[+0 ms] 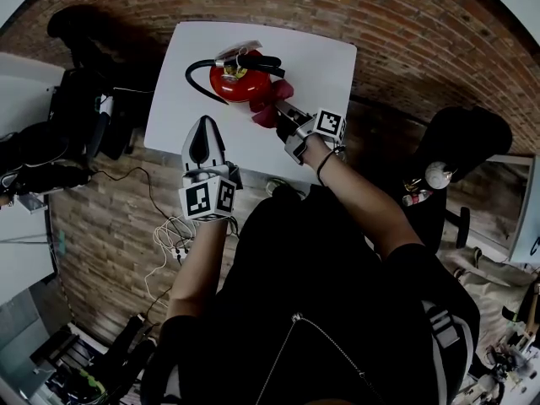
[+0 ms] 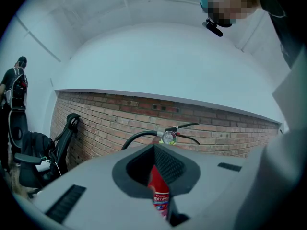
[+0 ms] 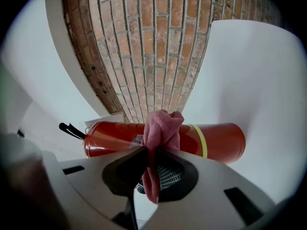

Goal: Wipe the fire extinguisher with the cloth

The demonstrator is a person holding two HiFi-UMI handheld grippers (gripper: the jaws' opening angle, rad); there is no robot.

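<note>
From my remote seat, the red steel fire extinguisher [image 1: 239, 81] stood upright near the far side of the white rectangular table [image 1: 325, 66]. Its black rubber hose [image 1: 196, 74] looped out to the left. The right gripper [image 1: 288, 123] was clamped on the dusty-pink terry cloth [image 1: 266, 115]. In the right gripper view the cloth's bunched end [image 3: 163, 128] lay pressed against the cylinder wall [image 3: 216, 140], just beside the yellow band. A tail of fabric hung down between the jaws.

The left gripper [image 1: 202, 137] hung over the near part of the table with its jaws together and nothing in them. It was well apart from the cylinder and pointed towards it. The left gripper view showed the red body [image 2: 158, 188] and the pressure gauge [image 2: 168, 137] straight ahead.

I judged the step in hand to be the wiping stroke itself. Doing it well called for light, steady pressure so the cloth wad slid along the paint. A hard push could shove the upright cylinder, which might tip or skate on that smooth top. I reckoned the idle left tool could brace the far side or the handle first. I would also have kept the strokes clear of the hose and the gauge, where the loose cloth could snag.
</note>
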